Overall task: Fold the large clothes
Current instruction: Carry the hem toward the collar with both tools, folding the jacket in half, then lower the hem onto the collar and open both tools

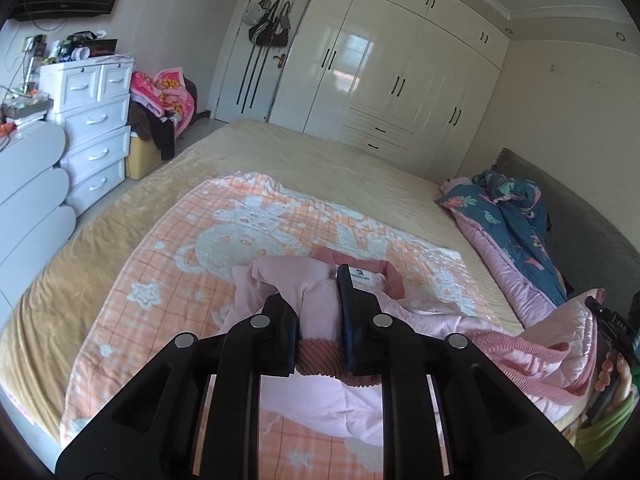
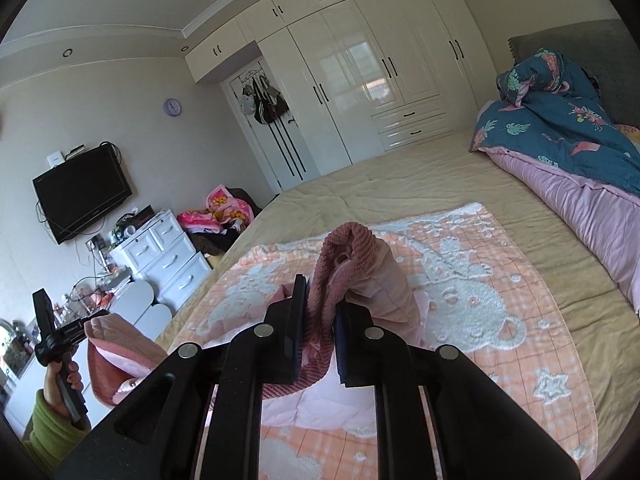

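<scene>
A pink quilted jacket (image 1: 320, 300) is hanging between two handheld grippers above a peach-and-white blanket (image 1: 168, 248) spread on a tan-covered bed (image 1: 312, 152). The left gripper (image 1: 320, 320) is clamping the jacket's ribbed rose hem between closed jaws, the collar and its white label lying just beyond the fingertips. The right gripper (image 2: 320, 316) is pinching another stretch of the same ribbed hem, the fabric standing up past its fingertips. A blue floral quilt (image 2: 560, 120) is lying bunched along the grey headboard (image 2: 580, 52). In the right wrist view, a hand (image 2: 60, 384) in a green sleeve (image 2: 48, 428) is gripping the left tool's handle, the tool angled slightly downward toward the bed.
</scene>
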Tool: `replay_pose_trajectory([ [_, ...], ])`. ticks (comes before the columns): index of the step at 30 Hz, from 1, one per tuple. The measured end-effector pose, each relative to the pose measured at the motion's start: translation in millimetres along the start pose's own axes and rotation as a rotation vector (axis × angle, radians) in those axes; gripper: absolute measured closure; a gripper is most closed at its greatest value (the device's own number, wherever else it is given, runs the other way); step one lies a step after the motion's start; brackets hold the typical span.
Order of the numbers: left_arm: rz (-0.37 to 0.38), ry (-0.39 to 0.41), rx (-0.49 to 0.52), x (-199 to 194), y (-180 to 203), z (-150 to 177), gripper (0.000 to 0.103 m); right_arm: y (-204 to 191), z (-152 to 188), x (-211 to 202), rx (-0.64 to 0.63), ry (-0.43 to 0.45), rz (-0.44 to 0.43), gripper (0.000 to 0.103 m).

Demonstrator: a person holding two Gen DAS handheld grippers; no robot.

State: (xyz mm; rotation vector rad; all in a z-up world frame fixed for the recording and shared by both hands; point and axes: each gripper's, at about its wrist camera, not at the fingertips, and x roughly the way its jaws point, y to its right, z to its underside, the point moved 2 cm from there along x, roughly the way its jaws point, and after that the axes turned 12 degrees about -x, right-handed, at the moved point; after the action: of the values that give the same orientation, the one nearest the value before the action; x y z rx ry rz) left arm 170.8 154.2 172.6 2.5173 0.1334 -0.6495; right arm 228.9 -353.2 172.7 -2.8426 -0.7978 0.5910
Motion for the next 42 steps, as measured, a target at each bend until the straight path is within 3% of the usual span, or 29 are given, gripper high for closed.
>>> replay_pose_trajectory([
  [16, -0.093, 0.003, 0.063, 57.0, 16.4, -14.3, 0.093, 40.4, -5.9, 64.7, 0.066, -0.083, 0.038, 0.091],
  [36, -0.202, -0.046, 0.050, 135.8, -13.7, -10.7, 0.093, 76.7, 10.2, 167.4, 0.106, -0.240, 0.067, 0.091],
  [42, -0.230, -0.060, 0.063, 151.9, -19.5, -2.0, 0.093, 92.3, 31.6, 187.9, 0.169, -0.270, 0.049, 0.085],
])
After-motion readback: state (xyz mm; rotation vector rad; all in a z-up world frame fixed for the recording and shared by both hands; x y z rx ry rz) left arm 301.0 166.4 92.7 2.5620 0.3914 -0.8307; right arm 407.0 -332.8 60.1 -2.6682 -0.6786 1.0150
